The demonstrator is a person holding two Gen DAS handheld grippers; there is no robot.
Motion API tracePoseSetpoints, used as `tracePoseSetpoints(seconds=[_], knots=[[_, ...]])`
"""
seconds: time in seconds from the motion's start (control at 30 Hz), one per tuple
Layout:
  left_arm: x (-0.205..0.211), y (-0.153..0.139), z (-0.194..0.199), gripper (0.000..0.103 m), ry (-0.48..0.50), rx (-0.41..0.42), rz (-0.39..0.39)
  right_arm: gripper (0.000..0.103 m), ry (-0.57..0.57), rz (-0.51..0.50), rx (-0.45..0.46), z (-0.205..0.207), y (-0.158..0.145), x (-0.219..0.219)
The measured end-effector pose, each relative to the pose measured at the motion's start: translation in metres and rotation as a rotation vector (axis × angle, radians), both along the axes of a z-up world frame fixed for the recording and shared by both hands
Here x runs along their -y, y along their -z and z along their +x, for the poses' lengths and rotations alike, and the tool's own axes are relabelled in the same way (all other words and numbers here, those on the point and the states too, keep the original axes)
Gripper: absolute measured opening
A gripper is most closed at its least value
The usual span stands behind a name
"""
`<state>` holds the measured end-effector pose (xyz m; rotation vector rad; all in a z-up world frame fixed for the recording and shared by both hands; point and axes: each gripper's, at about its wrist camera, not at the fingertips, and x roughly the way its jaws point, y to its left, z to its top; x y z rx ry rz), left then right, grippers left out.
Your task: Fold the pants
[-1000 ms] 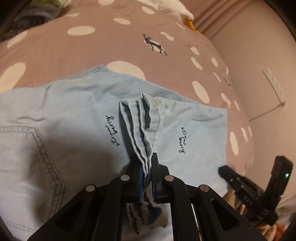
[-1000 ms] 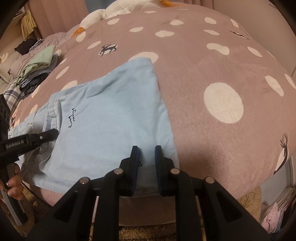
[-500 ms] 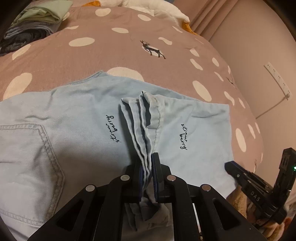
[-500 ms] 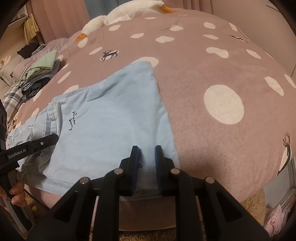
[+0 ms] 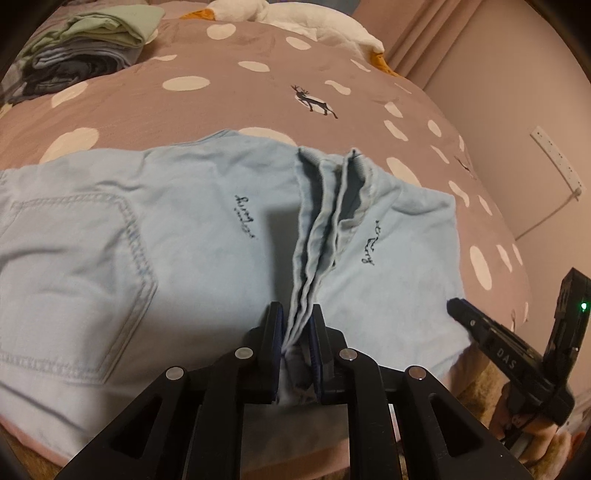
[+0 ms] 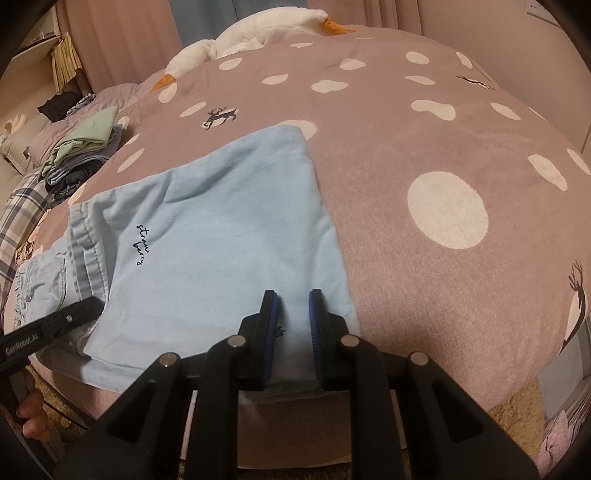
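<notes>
The pale blue pants (image 5: 155,236) lie flat on the bed (image 6: 424,155), near its front edge, folded so that two legs overlap. The bed's cover is a soft, napped mauve fleece with cream blobs and small dark deer prints. Beyond the pants, toward the bed's far left, sits a stack of folded clothes (image 5: 88,40) topped by a green piece; a white plush toy (image 6: 258,29) with orange parts lies at the bed's far end.

Dark cursive on the pants reads "straw berry" in the right wrist view. A stitched back pocket (image 5: 74,280) with denim-like seams shows at the pants' left. The other tool's arm reads "DAS" in one view, "GenRobot.AI" in the other.

The left tongs (image 5: 297,325) pinch a bunched ridge of hem layers. The right tongs (image 6: 293,314) stand narrowly apart over the pants' near edge, gripping nothing visible.
</notes>
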<state>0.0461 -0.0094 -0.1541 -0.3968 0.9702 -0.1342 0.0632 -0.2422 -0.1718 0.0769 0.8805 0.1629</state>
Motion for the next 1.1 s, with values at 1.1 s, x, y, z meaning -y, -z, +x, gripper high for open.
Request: tracePoseSetpoints(seconds=[1.1], knots=[[-0.022,0.009,-0.020,0.015,-0.033,0.017,-0.134,0.018,0.017,-0.023,0.006,-0.003,-0.001,-0.005]])
